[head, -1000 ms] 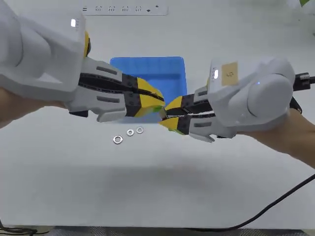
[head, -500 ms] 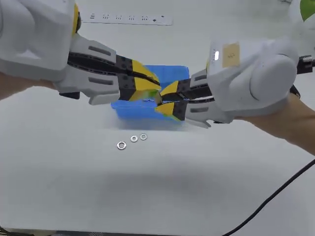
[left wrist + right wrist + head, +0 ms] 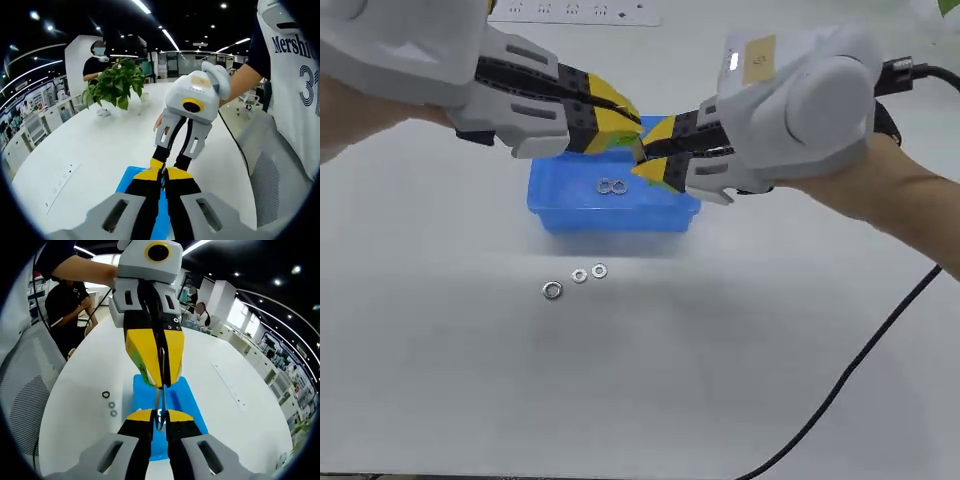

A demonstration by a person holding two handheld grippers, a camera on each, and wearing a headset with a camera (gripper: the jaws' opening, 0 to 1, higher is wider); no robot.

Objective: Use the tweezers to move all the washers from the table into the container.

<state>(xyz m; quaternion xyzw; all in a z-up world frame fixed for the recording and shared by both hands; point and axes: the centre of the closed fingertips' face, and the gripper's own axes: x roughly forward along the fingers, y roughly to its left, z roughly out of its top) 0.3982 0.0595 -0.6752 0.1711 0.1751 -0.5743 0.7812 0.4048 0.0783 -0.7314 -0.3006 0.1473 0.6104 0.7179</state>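
1. Reading "Mersh" and "31" on white jersey (image 3: 292, 100).
2. Holding two metal washers (image 3: 611, 186): blue plastic container (image 3: 610, 216); three more washers (image 3: 576, 278) on white tabletop (image 3: 670, 380).
3. Clamped on thin metal tweezers (image 3: 161, 370) above it: left gripper (image 3: 632, 141), right gripper (image 3: 644, 165) jaws.

The square plastic container (image 3: 610, 215) is bright blue. The flat table (image 3: 640, 400) is white. The small round metal washers (image 3: 578, 275) are shiny silver. The left gripper (image 3: 633, 150) and the right gripper (image 3: 642, 168) are white with black-and-yellow tips (like bees). The thin metal tweezers (image 3: 159, 397) are silver-grey.

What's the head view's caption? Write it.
Left gripper and right gripper meet over container holding two washers; three washers on table.
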